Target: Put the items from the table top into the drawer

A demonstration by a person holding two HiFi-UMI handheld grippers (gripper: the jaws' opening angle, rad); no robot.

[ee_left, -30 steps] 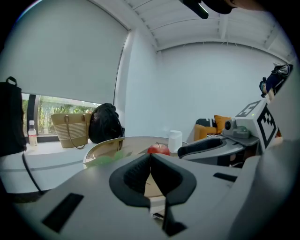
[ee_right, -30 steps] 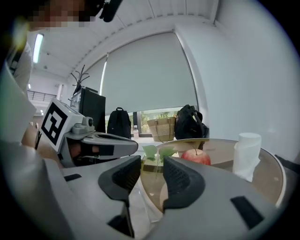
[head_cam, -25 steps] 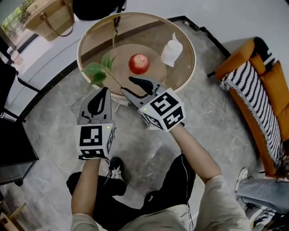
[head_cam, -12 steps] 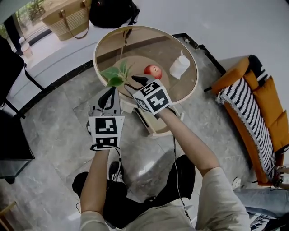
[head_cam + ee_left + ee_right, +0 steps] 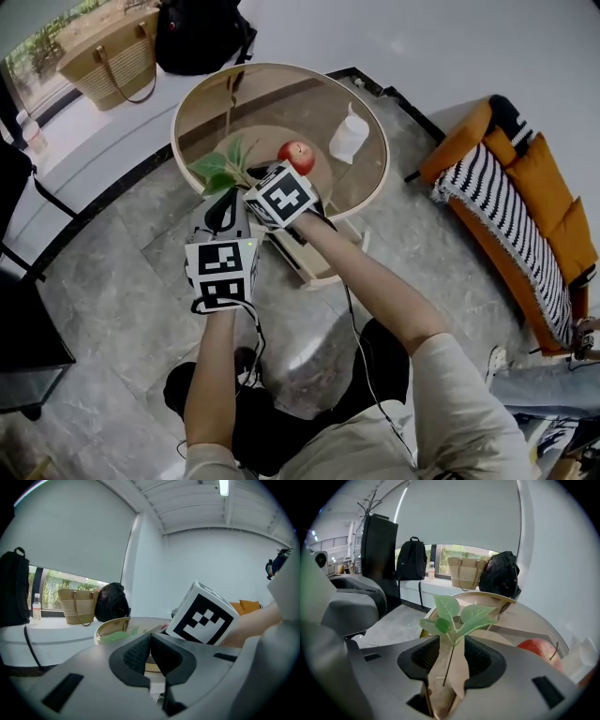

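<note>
Right tongs (image 5: 451, 654) lowered over leaf sprig (image 5: 457, 616), half open, stem between, ungripped; left tongs (image 5: 150, 651) closed, empty

The apple (image 5: 296, 152) is red and the leafy sprig (image 5: 222, 169) green, on a tan table (image 5: 291, 94). The sofa (image 5: 542, 176) is orange under a black-and-white striped throw (image 5: 506, 234); the small object (image 5: 348, 137) beside the apple looks white.

Red apple (image 5: 296, 153), green leafy sprig (image 5: 218, 168) (thin stem), white object (image 5: 349, 138)
</note>
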